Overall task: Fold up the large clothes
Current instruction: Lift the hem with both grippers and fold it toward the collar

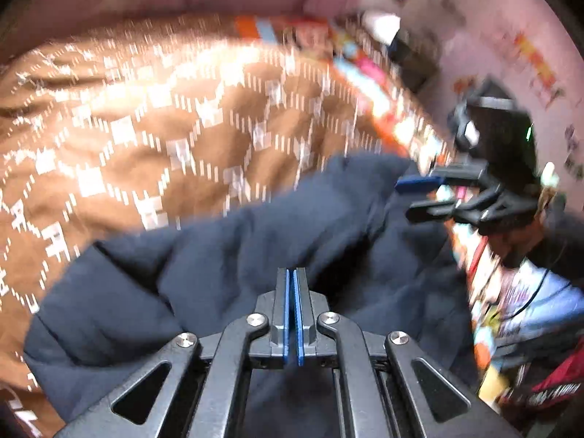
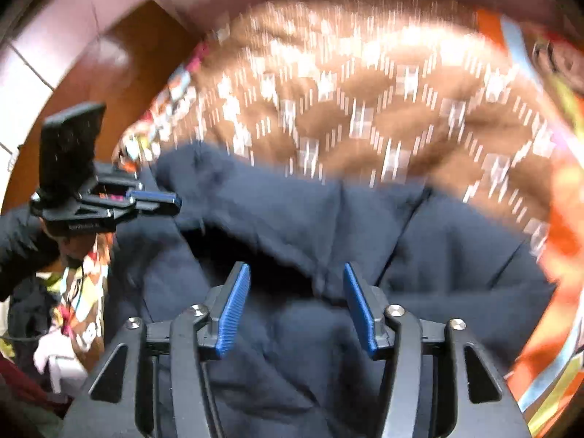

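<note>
A: Where's the garment?

B: The dark blue garment (image 2: 292, 226) lies rumpled on a bed, over a brown blanket (image 2: 365, 109) with a white pattern. A bed gives room to spread something this large, I'd say.

A: And the right gripper (image 2: 296, 306)?

B: Its fingers (image 2: 233, 306) stand about half open above a ridge of the cloth. The pads aren't pressing on anything, so nothing is held. My guess is that this is either a let-go or a line-up for a fresh pinch on that ridge.

A: The left gripper (image 1: 291, 314)?

B: Fingers (image 1: 283, 314) shut, blue pads nearly touching. I see no cloth between them in its own view; it hangs over the near part of the garment (image 1: 255, 255). The other view doesn't settle it either.

A: Why both on one edge?

B: Probably to lift the near hem at two points and carry it over evenly.
</note>
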